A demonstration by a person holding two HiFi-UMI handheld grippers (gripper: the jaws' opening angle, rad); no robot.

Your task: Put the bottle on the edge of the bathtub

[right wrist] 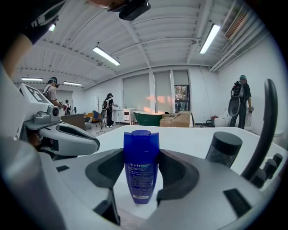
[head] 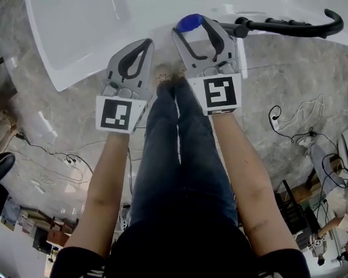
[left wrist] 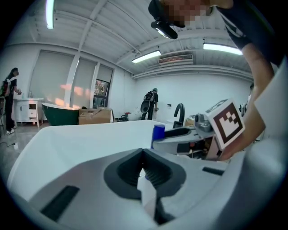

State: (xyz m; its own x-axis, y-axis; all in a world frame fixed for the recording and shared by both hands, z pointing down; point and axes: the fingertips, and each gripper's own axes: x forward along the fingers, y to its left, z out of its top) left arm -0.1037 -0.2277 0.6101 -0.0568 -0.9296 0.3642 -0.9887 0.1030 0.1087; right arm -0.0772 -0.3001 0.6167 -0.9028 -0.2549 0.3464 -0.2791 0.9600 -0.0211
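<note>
Head view: looks steeply down on 2 forearms reaching to the near edge of a white bathtub (head: 81,26). At left, left gripper (head: 147,43), jaws brought together at the tips. At right, right gripper (head: 192,26), clamped on a blue bottle (head: 188,21) right at the tub edge, beside a black faucet (head: 303,25).

Left gripper view: shows its dark pads meeting tip to tip, with nothing between them, above the white tub surface (left wrist: 90,139). Further off, to the right, the bottle (left wrist: 158,132) at the right gripper's tip.

Right gripper view: shows the bottle (right wrist: 141,166) upright, cap on top, label facing the camera, a pad (right wrist: 180,173) pressed on each side. White tub edge (right wrist: 189,139) beneath; cannot tell whether the base touches it. Left gripper (right wrist: 67,134) at left, a black knob (right wrist: 223,148) near at right.
</note>
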